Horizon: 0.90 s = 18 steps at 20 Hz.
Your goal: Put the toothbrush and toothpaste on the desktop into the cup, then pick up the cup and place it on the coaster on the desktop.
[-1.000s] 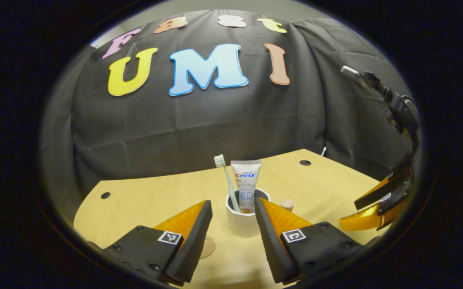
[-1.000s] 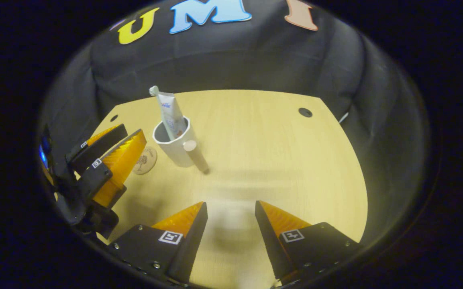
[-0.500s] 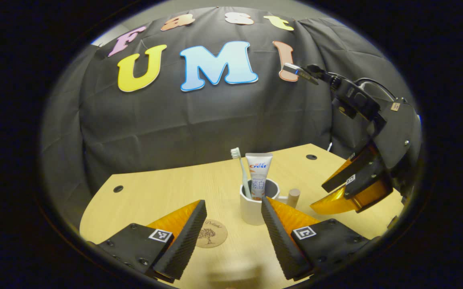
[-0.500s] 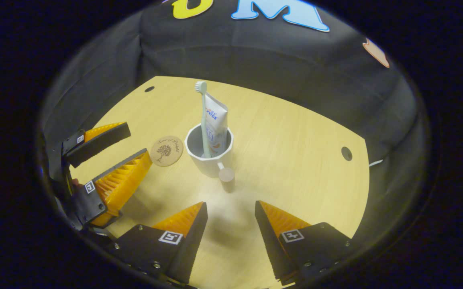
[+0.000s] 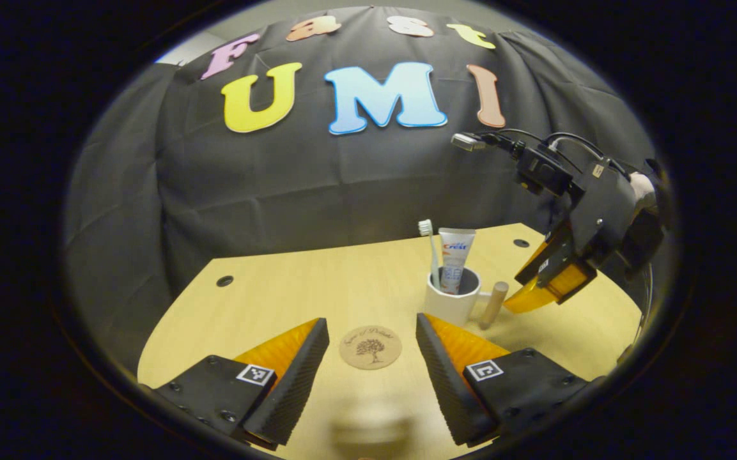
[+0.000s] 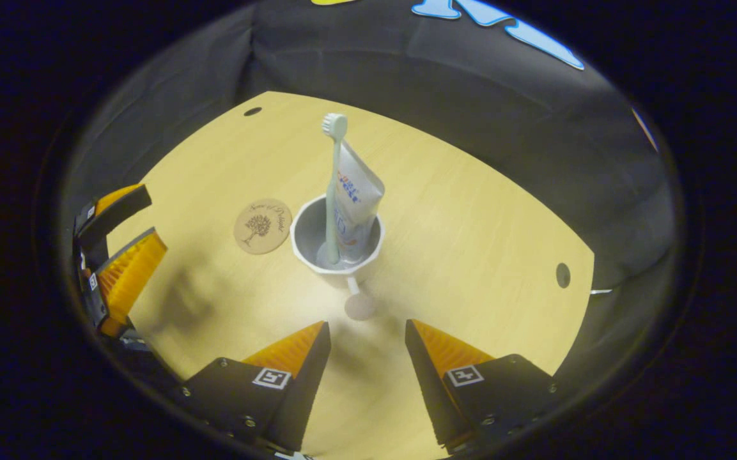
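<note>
Black cloth wall behind, light wood desktop (image 5: 317, 291) with a few round holes near its edges.

Landmark = cup (image 6: 336, 246), white, standing upright on the desktop, wooden peg handle (image 6: 360, 305) sticking out of its side. Toothbrush (image 6: 332, 185) and toothpaste (image 6: 354, 204) both stand inside the cup, bristles and the tube's flat crimped end up, well above the rim. Same in left gripper view: cup (image 5: 450, 304), toothbrush (image 5: 431, 252), toothpaste (image 5: 454, 259), handle (image 5: 492, 304).

Coaster (image 6: 263, 217) is a round wooden disc with a tree print, flat on the desktop just beside the cup, a narrow gap between them, not touching. Cup is not on it. In left gripper view the coaster (image 5: 370, 347) lies nearer the camera than the cup, between the left gripper's fingers.

Left gripper (image 5: 368, 358): jaws wide, holding nothing, above the coaster; in right gripper view it sits well off on the coaster side of the cup (image 6: 122, 230), also spread.

Right gripper (image 6: 365, 358): jaws wide, nothing between them, above the desktop on the handle side of the cup, handle tip just ahead of the fingertips. In left gripper view it hangs off the table beside the handle (image 5: 547, 278); hand (image 5: 643, 188) partly visible behind it.
</note>
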Available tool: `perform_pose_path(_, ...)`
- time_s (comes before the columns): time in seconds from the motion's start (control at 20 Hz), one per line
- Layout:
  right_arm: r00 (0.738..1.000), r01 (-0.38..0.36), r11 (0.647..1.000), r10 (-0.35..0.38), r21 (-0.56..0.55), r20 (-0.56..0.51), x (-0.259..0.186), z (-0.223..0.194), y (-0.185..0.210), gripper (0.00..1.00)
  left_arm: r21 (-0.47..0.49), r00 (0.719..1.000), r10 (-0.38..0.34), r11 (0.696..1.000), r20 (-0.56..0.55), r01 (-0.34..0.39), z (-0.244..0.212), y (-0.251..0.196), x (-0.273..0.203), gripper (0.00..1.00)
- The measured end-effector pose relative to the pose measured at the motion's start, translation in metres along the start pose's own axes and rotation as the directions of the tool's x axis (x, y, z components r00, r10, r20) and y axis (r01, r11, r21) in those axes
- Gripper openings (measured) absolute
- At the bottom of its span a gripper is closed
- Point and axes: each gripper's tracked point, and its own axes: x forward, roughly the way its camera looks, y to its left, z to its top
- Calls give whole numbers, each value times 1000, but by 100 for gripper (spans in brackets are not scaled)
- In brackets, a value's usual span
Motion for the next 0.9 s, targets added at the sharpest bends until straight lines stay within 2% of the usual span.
perform_pose_path(0.05, 1000, -13, 1000, 13, -9, -11, 3, 3, 2, 68, -4, 1000, 20, 1000, -7, -20, -1, 8, -3, 93)
perform_pose_path(0.25, 999, -13, 997, 9, -74, -45, 14, 14, 7, 67, -15, 996, 83, 996, -38, -83, -10, 37, -16, 94)
perform_pose_path(0.3, 999, -17, 996, 12, -88, -53, 21, 18, 9, 59, -17, 994, 97, 995, -44, -98, -12, 43, -18, 94)
perform_pose_path(0.4, 996, -37, 994, 28, -103, -85, 27, 17, 13, 55, -24, 991, 121, 992, -52, -122, -12, 53, -22, 94)
perform_pose_path(0.5, 995, -41, 991, 28, -129, -100, 30, 22, 12, 58, -32, 988, 140, 989, -59, -142, -13, 57, -26, 94)
perform_pose_path(0.8, 987, -73, 987, 50, -147, -151, 45, 21, 19, 58, -47, 982, 171, 983, -81, -175, -20, 64, -35, 94)
perform_pose_path(0.9, 985, -75, 987, 51, -141, -165, 51, 22, 19, 46, -47, 980, 181, 981, -85, -186, -19, 67, -37, 94)
